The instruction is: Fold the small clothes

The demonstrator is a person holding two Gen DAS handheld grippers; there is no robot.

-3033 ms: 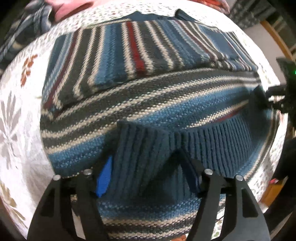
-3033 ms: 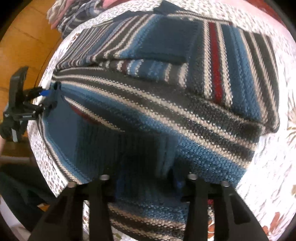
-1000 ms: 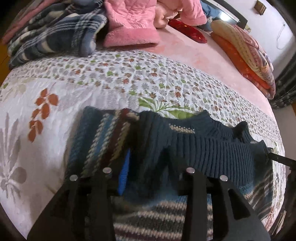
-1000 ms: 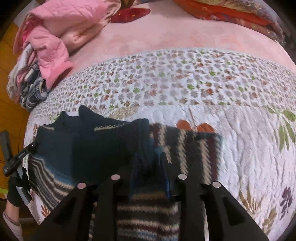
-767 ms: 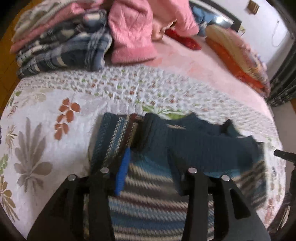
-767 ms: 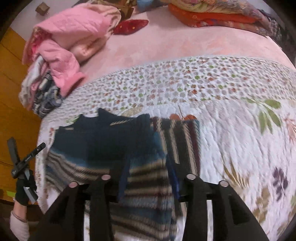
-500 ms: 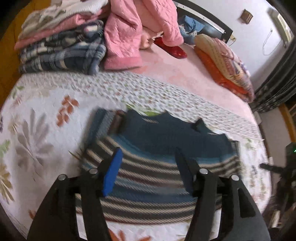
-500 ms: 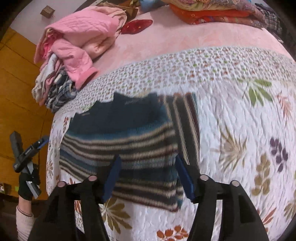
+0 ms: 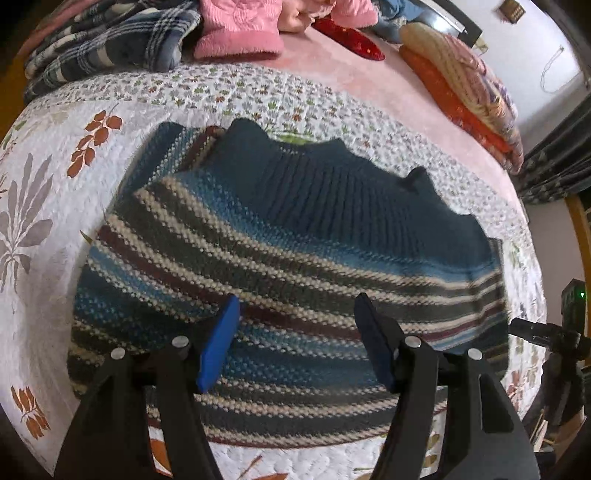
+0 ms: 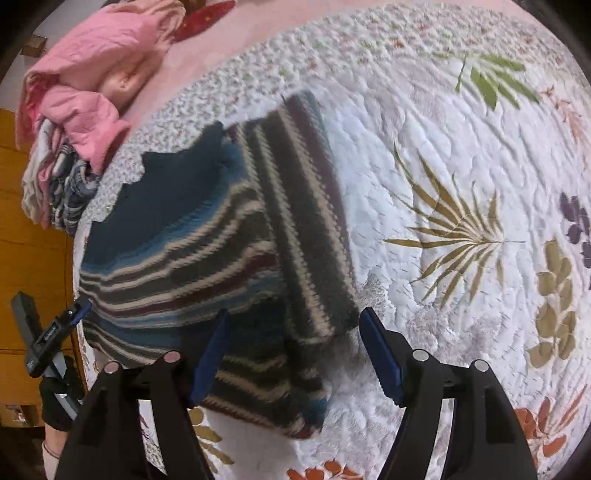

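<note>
I see the quilt [image 9: 44, 258] filling most of both views, white with printed leaves and a band of small flowers toward the far side. Beyond it lies a pink blanket [image 9: 369, 85] covering the rest of the bed. The striped sweater [image 9: 280, 266] lies folded flat on the quilt in front of me, its dark blue ribbed hem turned up along the far edge and a striped folded layer showing at one side. Behind it, at the far left, a heap of clothes sits on the bed: a plaid garment [image 9: 107, 48] and a pink quilted garment [image 9: 236, 33] touching each other. At the far right is a stack of orange and patterned bedding [image 9: 465, 88]. Nothing lies on the sweater or between it and my tools.

My left gripper [image 9: 297, 339] hangs above the sweater's near half, its blue pads spread apart and holding nothing. My right gripper [image 10: 293, 350] hangs over the sweater's near right corner, its fingers [image 10: 380, 354] also spread wide and empty. In the right wrist view the left gripper shows at the sweater's far side, held in a gloved hand [image 10: 55, 406].
</note>
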